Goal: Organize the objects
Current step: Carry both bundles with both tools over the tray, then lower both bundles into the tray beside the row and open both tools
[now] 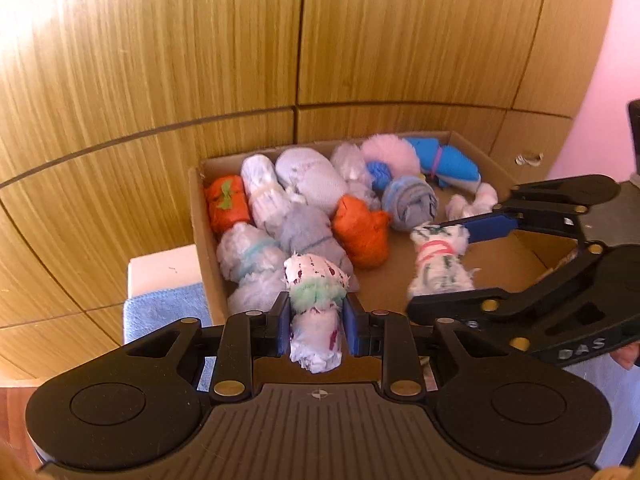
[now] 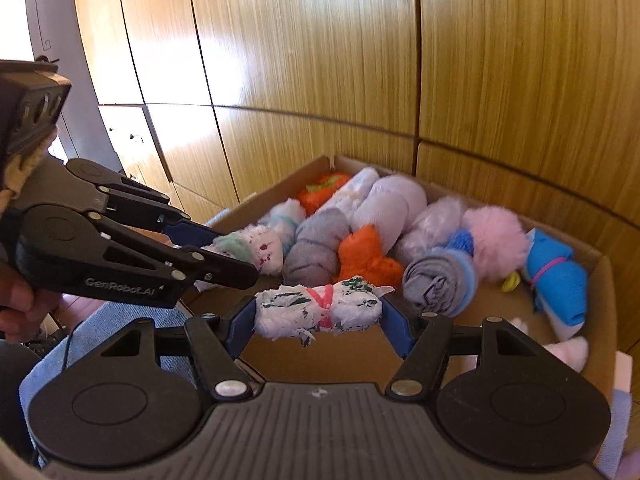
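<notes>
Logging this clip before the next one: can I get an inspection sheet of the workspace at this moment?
Surface: cardboard box, bare floor at its near right.
Job's things: rolled cloth bundles in rows inside.
Clutter: blue towel beside the box.
Grippers: left tongs shut on green-banded bundle; right tongs shut on pink-banded bundle.
Cables: thin dark cord over the towel.
Surroundings: wooden cabinet panels.

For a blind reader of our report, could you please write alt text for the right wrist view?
The right gripper clamps a white bundle over a cardboard box full of cloth bundles. The left gripper, at left, holds another bundle.
</notes>
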Action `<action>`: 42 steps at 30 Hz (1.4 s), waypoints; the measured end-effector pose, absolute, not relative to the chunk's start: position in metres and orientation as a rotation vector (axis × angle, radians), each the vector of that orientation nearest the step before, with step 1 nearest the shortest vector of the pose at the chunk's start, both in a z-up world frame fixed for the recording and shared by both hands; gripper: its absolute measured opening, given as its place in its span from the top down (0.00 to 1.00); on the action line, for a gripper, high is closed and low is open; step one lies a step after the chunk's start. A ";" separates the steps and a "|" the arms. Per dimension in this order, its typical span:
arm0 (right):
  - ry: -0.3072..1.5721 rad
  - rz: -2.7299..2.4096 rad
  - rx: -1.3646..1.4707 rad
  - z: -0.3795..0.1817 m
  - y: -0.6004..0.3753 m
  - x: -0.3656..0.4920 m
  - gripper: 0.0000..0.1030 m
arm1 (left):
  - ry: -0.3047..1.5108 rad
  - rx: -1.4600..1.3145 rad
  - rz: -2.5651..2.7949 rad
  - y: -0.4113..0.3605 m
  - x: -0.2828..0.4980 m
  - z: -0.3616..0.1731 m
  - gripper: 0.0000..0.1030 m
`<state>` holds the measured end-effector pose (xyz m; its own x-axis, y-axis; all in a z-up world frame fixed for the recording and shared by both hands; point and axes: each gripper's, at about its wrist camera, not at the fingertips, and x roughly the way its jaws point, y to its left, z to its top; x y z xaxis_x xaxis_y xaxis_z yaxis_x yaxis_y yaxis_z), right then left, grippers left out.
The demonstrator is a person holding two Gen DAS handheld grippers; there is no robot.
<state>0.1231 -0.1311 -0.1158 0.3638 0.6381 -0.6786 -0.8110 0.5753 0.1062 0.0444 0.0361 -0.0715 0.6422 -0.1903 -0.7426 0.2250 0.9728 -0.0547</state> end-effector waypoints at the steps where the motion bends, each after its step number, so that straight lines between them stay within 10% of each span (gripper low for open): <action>1: 0.748 0.946 -0.267 -0.118 -0.128 0.124 0.39 | 0.840 0.055 -0.237 0.035 0.043 -0.073 0.68; 20: 0.801 1.024 -0.291 -0.136 -0.109 0.130 0.38 | 0.916 0.102 -0.261 0.042 0.043 -0.077 0.67; 42: 0.819 0.993 -0.364 -0.136 -0.096 0.131 0.31 | 0.868 0.031 -0.244 0.045 0.030 -0.056 0.31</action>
